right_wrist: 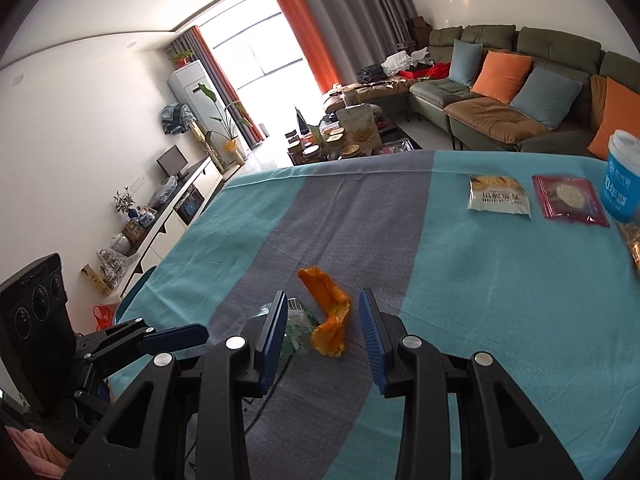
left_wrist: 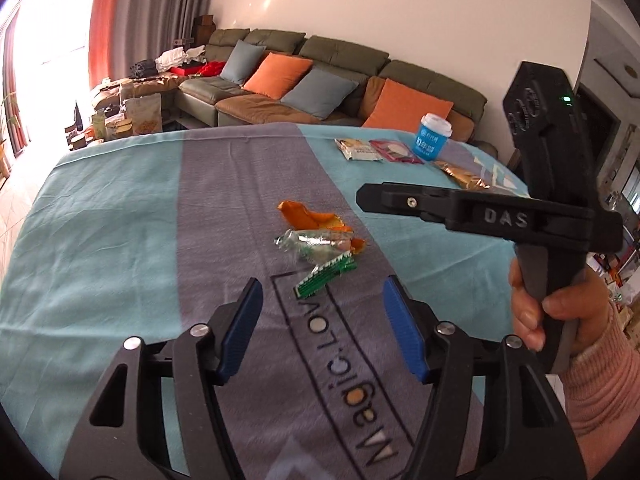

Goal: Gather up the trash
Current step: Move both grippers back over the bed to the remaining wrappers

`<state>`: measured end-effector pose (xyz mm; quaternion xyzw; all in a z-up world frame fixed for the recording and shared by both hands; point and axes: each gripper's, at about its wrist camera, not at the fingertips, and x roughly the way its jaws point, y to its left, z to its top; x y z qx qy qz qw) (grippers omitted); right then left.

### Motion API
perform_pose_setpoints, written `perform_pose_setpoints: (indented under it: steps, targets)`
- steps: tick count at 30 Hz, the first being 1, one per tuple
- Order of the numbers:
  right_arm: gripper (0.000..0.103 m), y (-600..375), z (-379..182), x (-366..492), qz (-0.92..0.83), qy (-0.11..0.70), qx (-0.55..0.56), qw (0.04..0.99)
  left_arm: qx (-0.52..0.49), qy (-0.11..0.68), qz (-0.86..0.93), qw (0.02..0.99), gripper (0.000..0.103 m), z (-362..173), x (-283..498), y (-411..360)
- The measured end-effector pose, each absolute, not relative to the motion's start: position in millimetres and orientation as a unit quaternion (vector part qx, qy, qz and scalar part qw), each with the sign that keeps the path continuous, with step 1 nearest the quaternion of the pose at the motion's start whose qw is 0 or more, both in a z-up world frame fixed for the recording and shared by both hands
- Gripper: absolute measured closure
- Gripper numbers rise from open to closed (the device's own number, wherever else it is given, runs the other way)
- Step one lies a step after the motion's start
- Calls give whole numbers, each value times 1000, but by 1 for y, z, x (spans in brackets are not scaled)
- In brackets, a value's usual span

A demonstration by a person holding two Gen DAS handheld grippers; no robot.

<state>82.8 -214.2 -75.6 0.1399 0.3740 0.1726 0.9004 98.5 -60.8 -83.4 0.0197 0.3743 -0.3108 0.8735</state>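
A small heap of trash lies on the grey stripe of the tablecloth (left_wrist: 120, 240): orange peel (left_wrist: 308, 218), a crumpled clear wrapper (left_wrist: 312, 242) and a green wrapper (left_wrist: 326, 276). My left gripper (left_wrist: 322, 286) is open, and the green wrapper lies just ahead, between its blue fingertips. My right gripper (right_wrist: 324, 296) is open too and straddles the orange peel (right_wrist: 328, 320) without pressing it. The clear wrapper (right_wrist: 298, 320) sits partly behind its left pad. Each gripper shows in the other's view: the right gripper (left_wrist: 372, 196) held by a hand, the left gripper (right_wrist: 200, 334) low at the left.
At the far right of the table stand a blue cup (left_wrist: 434, 136), a pale snack packet (left_wrist: 360, 150), a red packet (left_wrist: 394, 151) and a gold packet (left_wrist: 460, 174). A sofa (left_wrist: 320, 80) with cushions stands beyond the table's far edge, and a low cabinet (right_wrist: 172, 216) runs along the left wall.
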Motion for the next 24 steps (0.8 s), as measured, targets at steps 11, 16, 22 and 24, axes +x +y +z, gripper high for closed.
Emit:
perform_pose_setpoints:
  steps: [11,16,22,24]
  targets:
    - [68,-225,-87,89,182,385,156,891,11,395,-313,863,87,-95,130,-75]
    - [68,-222,-94,95,184,396,157,886,10,392,-317,863,100,-94,129,-73]
    - [68,-222,-98,98,181,404,157,883,6,385,-313,868,102,-90,124,-65]
    - [68,-224,-98,99,178,406,159,882,4,382,-312,870,102,-88,123,-61]
